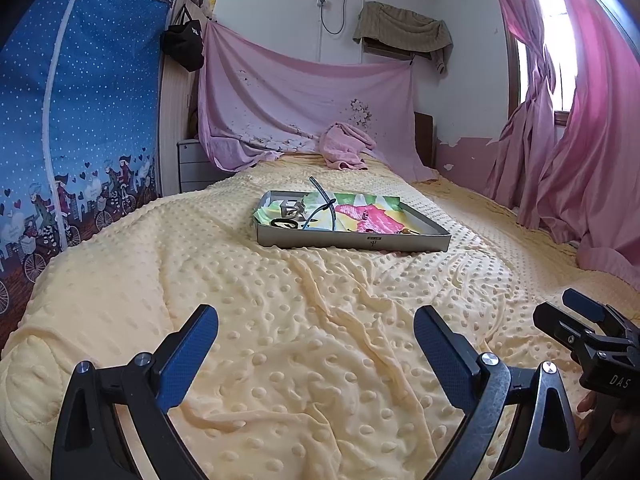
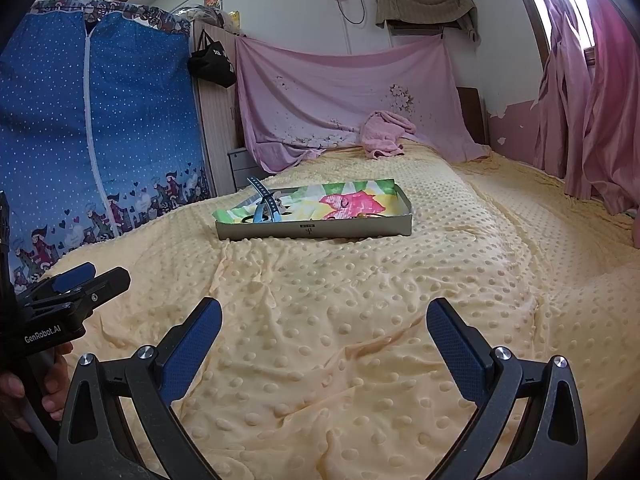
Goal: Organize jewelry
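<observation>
While both tools hover low over the bed, nothing lies between them and the tray. At far left stands a blue dotted fabric wardrobe (image 2: 96, 120) with a white zipper, and a black bag (image 2: 211, 65) hangs on the wooden cabinet beside it. A small grey drawer unit (image 1: 196, 164) sits at the bed's head corner. The left hand-held gripper (image 1: 316, 344) has its blue-padded fingers spread wide and empty above the yellow dotted blanket (image 1: 280, 320). Well ahead, near the middle of the bed, rests a shallow grey box tray (image 2: 320, 230) lined with a flowered cloth (image 2: 352, 200). In its left end a blue perforated watch strap (image 2: 262, 200) stands up, with a black ring-shaped piece just beside it; smaller items on the pink part are too small to tell. The right hand-held gripper (image 2: 324, 336) is likewise wide apart, holding nothing. Behind the tray, a pink sheet (image 2: 340, 100) drapes the headboard, with a crumpled pink towel (image 2: 384, 132) below it. Pink curtains (image 2: 592, 100) hang at right.
</observation>
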